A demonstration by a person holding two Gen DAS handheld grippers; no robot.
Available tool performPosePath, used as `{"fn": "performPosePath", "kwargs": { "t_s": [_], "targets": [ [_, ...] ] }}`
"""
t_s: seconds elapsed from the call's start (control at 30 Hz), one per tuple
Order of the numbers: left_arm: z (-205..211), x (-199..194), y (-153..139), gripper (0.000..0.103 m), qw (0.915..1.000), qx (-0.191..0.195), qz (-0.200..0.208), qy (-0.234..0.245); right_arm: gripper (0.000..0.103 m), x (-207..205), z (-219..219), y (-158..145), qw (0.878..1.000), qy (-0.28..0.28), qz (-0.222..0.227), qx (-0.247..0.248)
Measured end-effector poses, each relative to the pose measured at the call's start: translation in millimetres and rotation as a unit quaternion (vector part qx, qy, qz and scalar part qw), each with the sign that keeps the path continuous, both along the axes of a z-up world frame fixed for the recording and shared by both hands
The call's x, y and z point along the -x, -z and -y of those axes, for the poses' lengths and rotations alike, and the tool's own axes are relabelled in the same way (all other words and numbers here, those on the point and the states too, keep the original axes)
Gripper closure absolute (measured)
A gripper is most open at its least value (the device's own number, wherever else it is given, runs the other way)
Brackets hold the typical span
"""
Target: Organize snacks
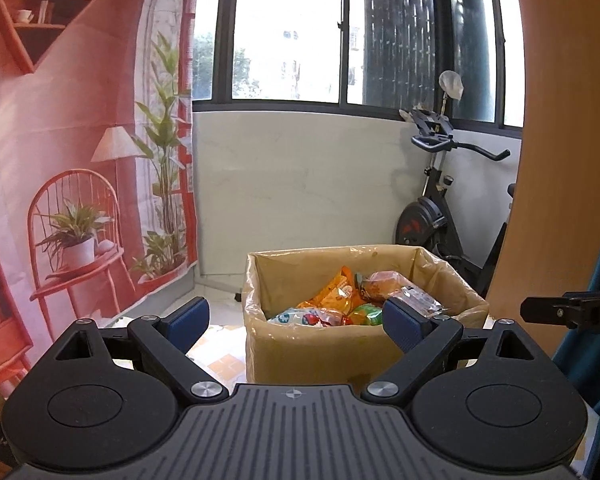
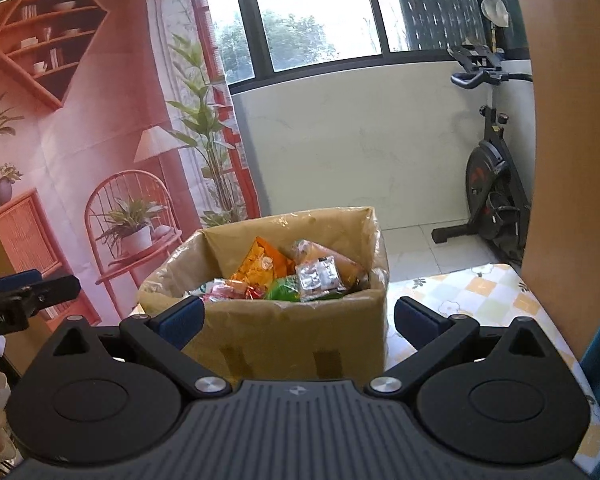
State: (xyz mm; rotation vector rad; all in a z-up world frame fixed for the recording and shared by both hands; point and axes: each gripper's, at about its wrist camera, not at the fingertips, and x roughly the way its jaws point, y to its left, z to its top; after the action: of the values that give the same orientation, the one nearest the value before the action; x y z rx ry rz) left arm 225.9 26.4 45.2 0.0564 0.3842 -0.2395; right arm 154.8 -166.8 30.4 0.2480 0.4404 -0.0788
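A cardboard box (image 1: 308,354) lined with clear plastic stands on the table, full of snack packets: an orange bag (image 1: 336,292), a silvery packet (image 1: 418,300), a green one (image 1: 366,314). It also shows in the right wrist view (image 2: 284,340), with the orange bag (image 2: 262,266) and silver packet (image 2: 320,276). My left gripper (image 1: 296,320) is open and empty, just short of the box. My right gripper (image 2: 298,318) is open and empty, in front of the box's near wall. Each gripper shows at the edge of the other's view.
A checkered tablecloth (image 2: 480,300) covers the table right of the box. A printed red backdrop (image 1: 72,160) hangs at the left. An exercise bike (image 1: 440,216) stands by the window wall. A wooden panel (image 1: 560,140) stands close at the right.
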Motion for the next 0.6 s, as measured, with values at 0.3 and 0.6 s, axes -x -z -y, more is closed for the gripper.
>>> {"fn": "performPosePath", "kwargs": {
  "t_s": [0.3, 0.6],
  "targets": [
    [3.7, 0.4, -1.7, 0.008, 0.9999, -0.005, 0.002, -0.012, 0.000, 3.7, -0.7, -5.6, 1.000, 0.006, 0.003, 0.014],
    [2.8, 2.0, -2.8, 0.008, 0.9999, -0.004, 0.002, -0.013, 0.000, -0.1, -4.8, -7.5, 1.000, 0.002, 0.006, 0.024]
  ]
}}
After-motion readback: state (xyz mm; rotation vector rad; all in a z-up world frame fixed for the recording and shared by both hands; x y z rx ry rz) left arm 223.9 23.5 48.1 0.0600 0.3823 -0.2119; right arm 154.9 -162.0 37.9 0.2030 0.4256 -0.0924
